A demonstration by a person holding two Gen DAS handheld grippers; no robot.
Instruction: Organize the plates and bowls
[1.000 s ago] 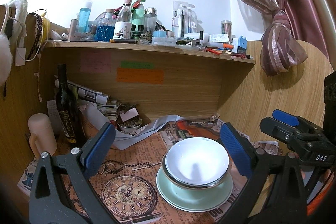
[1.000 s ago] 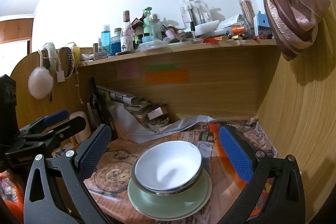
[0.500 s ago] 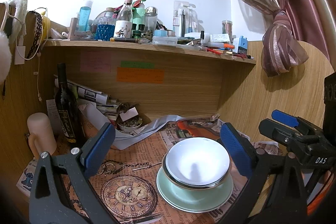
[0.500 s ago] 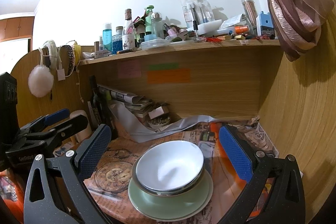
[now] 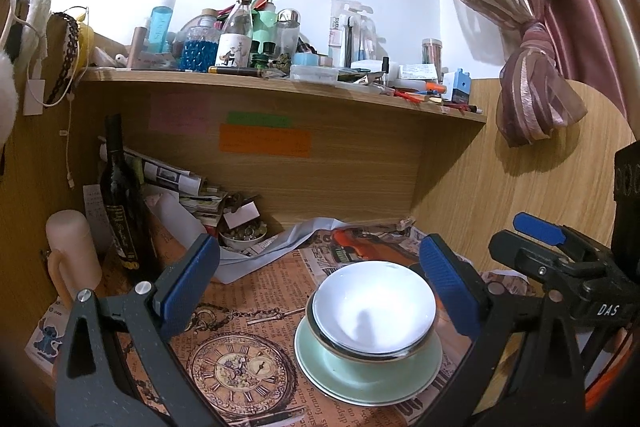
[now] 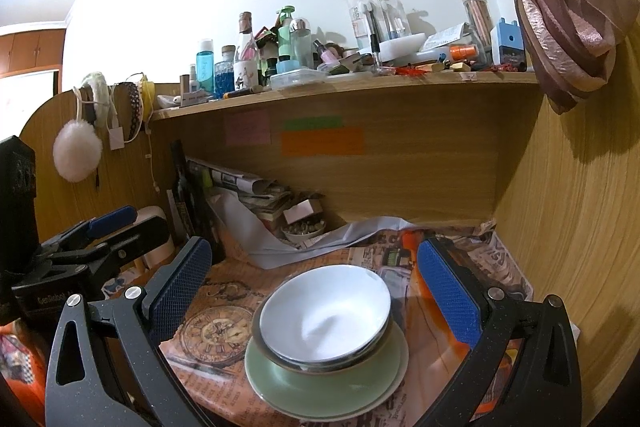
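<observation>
White bowls (image 5: 374, 311) sit nested on pale green plates (image 5: 344, 375) on the newspaper-covered desk; the stack also shows in the right wrist view, bowls (image 6: 324, 315) on plates (image 6: 320, 387). My left gripper (image 5: 320, 283) is open and empty, held back from the stack, its jaws wide apart to the stack's left and right. My right gripper (image 6: 316, 279) is open and empty, likewise back from the stack. Each gripper shows at the edge of the other's view, right (image 5: 560, 259) and left (image 6: 88, 243).
A dark wine bottle (image 5: 120, 195) and a cream mug (image 5: 72, 259) stand at the left. A small bowl of bits (image 5: 242, 233) and folded papers (image 5: 172, 179) lie at the back. A cluttered shelf (image 5: 280, 79) hangs overhead. A wooden side panel (image 6: 580, 227) closes the right.
Both grippers have drifted very slightly; the stack of bowls and plates has not moved. Both stay open.
</observation>
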